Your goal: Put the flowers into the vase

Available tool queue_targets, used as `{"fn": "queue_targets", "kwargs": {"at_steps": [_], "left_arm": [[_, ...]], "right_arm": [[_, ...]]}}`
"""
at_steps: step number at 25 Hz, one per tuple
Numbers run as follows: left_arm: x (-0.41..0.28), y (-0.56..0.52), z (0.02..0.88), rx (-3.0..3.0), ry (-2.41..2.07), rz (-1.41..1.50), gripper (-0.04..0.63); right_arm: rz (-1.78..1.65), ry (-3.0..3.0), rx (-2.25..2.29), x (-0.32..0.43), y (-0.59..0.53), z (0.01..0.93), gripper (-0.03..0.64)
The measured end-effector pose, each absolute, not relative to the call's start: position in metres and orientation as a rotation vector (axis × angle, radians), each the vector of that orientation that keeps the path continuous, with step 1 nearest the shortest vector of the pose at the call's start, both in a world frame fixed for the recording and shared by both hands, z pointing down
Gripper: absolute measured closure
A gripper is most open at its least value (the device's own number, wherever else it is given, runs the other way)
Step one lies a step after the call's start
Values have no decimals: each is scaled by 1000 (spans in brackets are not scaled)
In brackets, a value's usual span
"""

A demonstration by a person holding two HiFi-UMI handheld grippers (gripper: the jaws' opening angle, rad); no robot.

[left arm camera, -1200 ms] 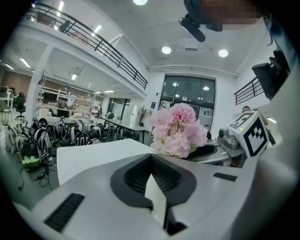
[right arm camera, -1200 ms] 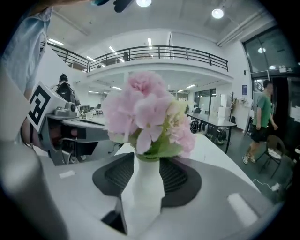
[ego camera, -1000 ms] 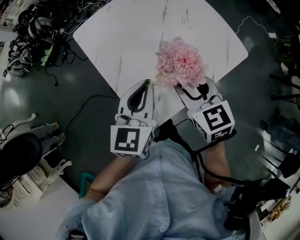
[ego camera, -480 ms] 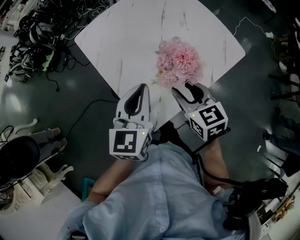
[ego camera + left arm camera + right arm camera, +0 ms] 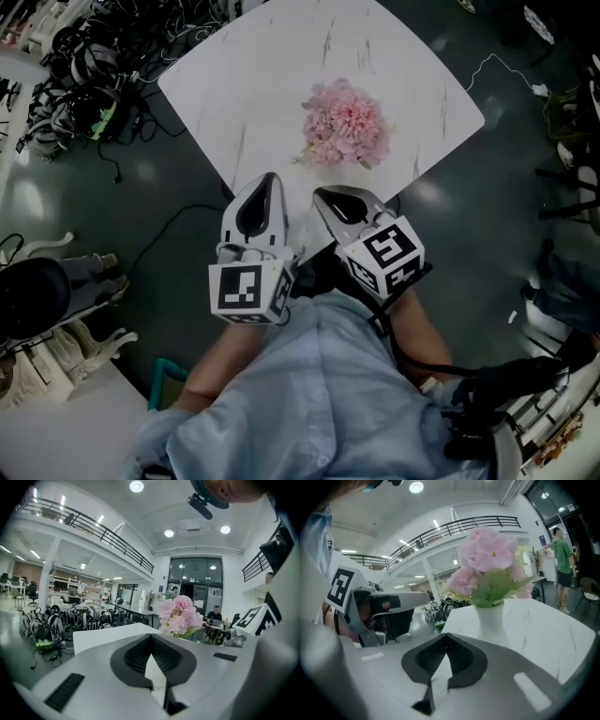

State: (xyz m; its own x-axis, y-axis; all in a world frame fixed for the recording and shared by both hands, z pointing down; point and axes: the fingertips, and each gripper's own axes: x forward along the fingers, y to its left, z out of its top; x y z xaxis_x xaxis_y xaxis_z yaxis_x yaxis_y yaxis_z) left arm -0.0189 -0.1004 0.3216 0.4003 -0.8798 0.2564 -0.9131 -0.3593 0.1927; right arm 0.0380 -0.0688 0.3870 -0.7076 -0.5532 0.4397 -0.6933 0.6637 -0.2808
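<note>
A bunch of pink flowers (image 5: 342,124) stands in a white vase (image 5: 491,618) near the front corner of the white marble table (image 5: 262,75). From the head view the blooms hide the vase. My right gripper (image 5: 323,194) sits just short of the flowers, over the table edge. Its jaws are closing and meet at the tips (image 5: 446,637), with nothing between them. My left gripper (image 5: 262,181) is beside it on the left, shut and empty, and points at the flowers (image 5: 179,616).
Tangled cables and gear (image 5: 84,75) lie on the dark floor at the upper left. White chair parts (image 5: 56,347) stand at the lower left and dark equipment (image 5: 506,394) at the lower right. A person in a green top (image 5: 562,569) stands far behind the table.
My right gripper has drawn back from under the flowers toward my body, and its jaws have closed. The left gripper has hardly moved.
</note>
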Motion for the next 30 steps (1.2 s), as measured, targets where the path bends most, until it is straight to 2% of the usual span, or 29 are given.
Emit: {"fn": "queue_targets", "kwargs": {"at_steps": [9,30], "left_arm": [[-45,-75,304,2332,-1709,99,592],[-88,-9,267,2432,-1710,-22,592]], "right_arm": [[451,-2719,884,1,-55,349,615],[286,-2791,1068,-36,-7,289,617]]}}
